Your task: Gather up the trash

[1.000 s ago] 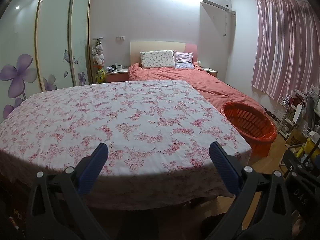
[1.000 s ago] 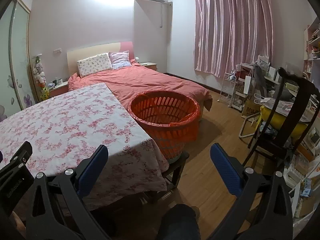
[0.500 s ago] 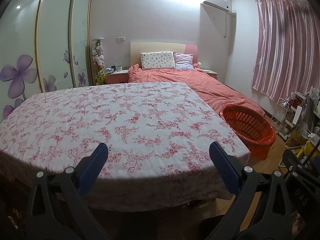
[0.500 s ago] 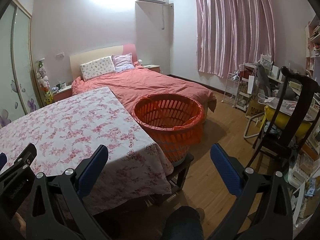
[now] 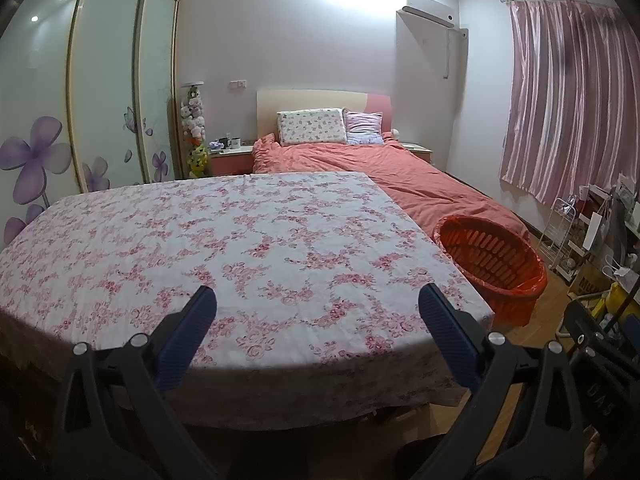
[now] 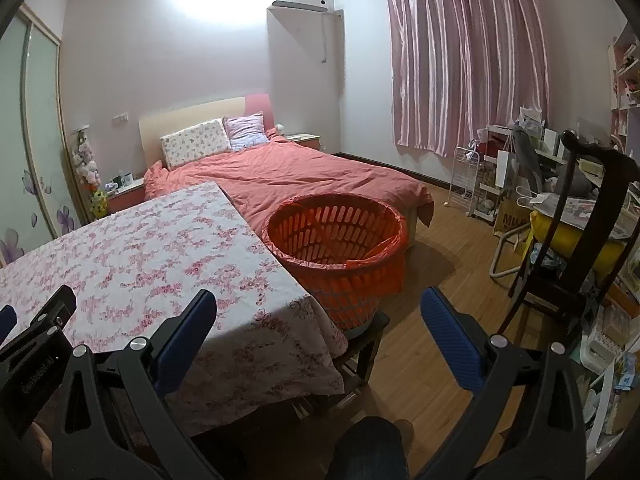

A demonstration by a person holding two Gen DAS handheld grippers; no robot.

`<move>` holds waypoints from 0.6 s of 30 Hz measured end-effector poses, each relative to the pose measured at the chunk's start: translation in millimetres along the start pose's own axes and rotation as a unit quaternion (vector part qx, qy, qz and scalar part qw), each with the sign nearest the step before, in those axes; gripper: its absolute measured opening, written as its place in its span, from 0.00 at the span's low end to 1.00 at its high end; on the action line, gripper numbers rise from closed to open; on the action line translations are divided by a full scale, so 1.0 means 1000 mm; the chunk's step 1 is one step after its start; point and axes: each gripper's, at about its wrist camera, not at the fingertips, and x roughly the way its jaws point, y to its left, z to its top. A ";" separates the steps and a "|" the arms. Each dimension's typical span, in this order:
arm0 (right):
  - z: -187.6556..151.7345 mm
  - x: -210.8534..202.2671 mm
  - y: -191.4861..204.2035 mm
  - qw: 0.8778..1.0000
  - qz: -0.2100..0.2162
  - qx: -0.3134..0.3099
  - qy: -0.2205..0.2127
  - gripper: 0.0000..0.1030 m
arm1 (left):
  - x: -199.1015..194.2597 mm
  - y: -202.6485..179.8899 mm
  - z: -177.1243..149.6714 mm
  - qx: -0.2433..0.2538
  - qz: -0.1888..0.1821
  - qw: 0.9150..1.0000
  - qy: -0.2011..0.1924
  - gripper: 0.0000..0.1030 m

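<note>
Basket [image 6: 336, 248], orange and slotted, lined with an orange bag, stands upright with its mouth up on a low stool at the right edge of the worktop [image 5: 240, 248], beside the bed [image 6: 304, 172]. Right gripper [image 6: 318, 316] hangs near it, fingers spread wide and empty; left gripper [image 5: 316, 312] hovers over the floral cloth, fingers likewise wide, basket well to their right

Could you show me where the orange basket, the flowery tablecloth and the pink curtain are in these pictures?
orange basket [image 6: 340, 276]: right wrist view, on its slotted outer wall facing the camera.
flowery tablecloth [image 5: 240, 248]: left wrist view, on the flat top of the cloth.
pink curtain [image 6: 468, 64]: right wrist view, on the middle folds.
</note>
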 end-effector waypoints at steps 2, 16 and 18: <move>0.001 0.000 -0.001 1.000 0.000 0.001 -0.001 0.98 | 0.000 -0.001 0.000 0.000 0.000 1.000 0.000 0.96; 0.002 0.000 -0.001 1.000 -0.001 0.003 -0.004 0.98 | 0.002 0.001 0.002 -0.002 0.003 1.000 0.002 0.96; 0.002 0.000 -0.001 1.000 -0.001 0.003 -0.003 0.98 | 0.002 0.001 0.002 -0.002 0.003 1.000 0.002 0.96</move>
